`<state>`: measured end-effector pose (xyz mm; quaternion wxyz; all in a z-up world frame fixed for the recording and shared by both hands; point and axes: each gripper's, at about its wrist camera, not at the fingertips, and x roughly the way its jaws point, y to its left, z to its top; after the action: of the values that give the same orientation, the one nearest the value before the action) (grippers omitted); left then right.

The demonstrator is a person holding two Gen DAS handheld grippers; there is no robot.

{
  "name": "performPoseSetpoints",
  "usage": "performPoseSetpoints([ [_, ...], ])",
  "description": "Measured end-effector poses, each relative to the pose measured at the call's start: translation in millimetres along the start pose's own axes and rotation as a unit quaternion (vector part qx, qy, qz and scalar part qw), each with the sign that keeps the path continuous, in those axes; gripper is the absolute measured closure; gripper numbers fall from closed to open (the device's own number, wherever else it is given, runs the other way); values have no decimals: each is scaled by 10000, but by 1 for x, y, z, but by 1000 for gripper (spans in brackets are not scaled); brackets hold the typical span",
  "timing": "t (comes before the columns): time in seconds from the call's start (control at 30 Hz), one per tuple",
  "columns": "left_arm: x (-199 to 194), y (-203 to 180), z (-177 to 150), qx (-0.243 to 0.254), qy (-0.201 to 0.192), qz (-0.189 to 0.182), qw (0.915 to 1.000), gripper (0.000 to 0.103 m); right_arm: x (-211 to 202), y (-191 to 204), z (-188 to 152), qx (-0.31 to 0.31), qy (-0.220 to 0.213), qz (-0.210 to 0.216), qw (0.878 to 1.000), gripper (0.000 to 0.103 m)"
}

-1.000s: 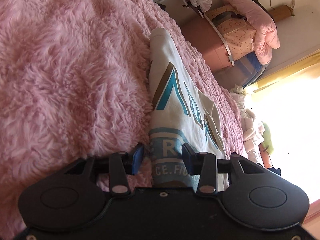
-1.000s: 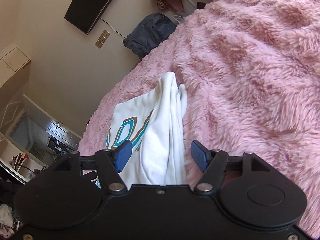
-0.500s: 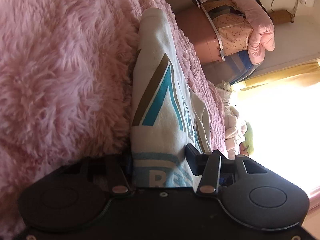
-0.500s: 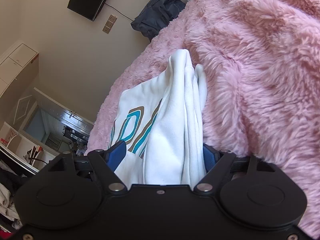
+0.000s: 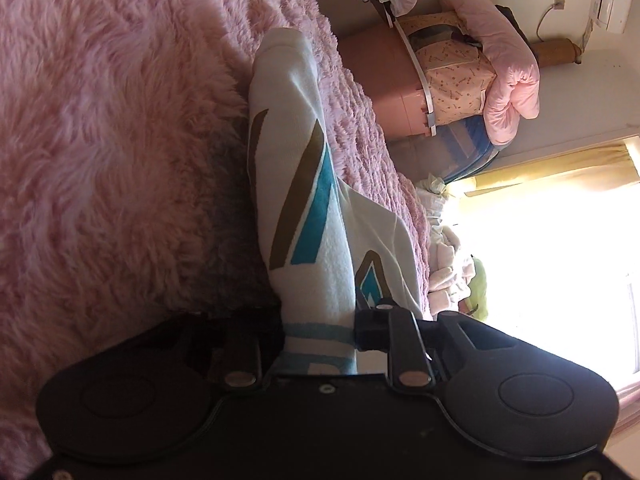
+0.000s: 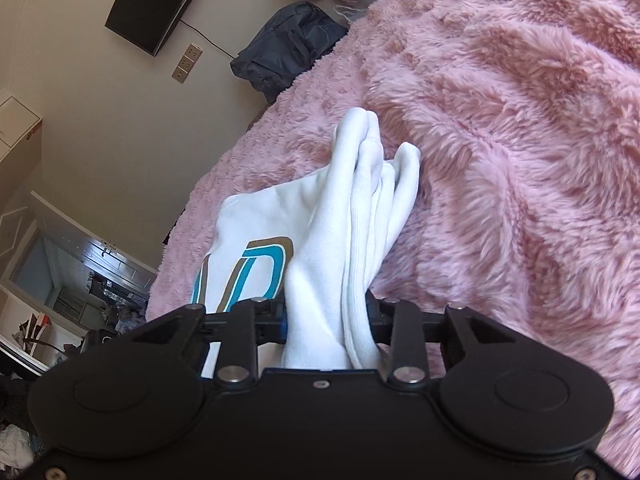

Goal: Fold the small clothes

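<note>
A white sweatshirt (image 5: 304, 184) with teal and brown lettering lies on a fluffy pink blanket (image 5: 120, 120). In the left wrist view, my left gripper (image 5: 320, 328) has the printed edge of the sweatshirt between its pads; its jaws are closing and pressing the cloth. In the right wrist view, the sweatshirt (image 6: 360, 200) is gathered into thick white folds that run up from my right gripper (image 6: 326, 320). That gripper's jaws are also closing, and they pinch the bunched folds. The blanket (image 6: 500, 140) fills the right side of that view.
Beyond the bed's edge stand a pink bin piled with bedding (image 5: 460, 80), a heap of clothes (image 5: 444, 248) and a bright window (image 5: 560, 260). On the other side are a dark bag (image 6: 288, 44) and a wall-mounted screen (image 6: 160, 0).
Both grippers slid forward over the sweatshirt's edge. Their jaws, wide apart before, have closed in onto the cloth, which now bunches between the pads.
</note>
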<state>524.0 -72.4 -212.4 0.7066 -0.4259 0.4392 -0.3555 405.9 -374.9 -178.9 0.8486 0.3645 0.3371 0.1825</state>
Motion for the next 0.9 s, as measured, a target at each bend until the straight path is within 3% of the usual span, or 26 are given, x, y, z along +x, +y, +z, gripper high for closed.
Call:
performPoseSetpoints([
  [0.2,-46,-43,7,370,-162,-39,9992,81,-14,51,5,-260,-129,184,9994,74],
  [0.5,-179,-83,2,735,-542,252,9955,81,-23,138,-22,-471,-103,785,9958,74],
  [0.7,-263,-71,-22,786,-804,480,9925,81,-16,186,-60,-676,125,1059,9920,74],
  [0.9,-297,-35,-42,747,-805,618,9920,81,-5,202,-104,-636,191,996,9928,74],
])
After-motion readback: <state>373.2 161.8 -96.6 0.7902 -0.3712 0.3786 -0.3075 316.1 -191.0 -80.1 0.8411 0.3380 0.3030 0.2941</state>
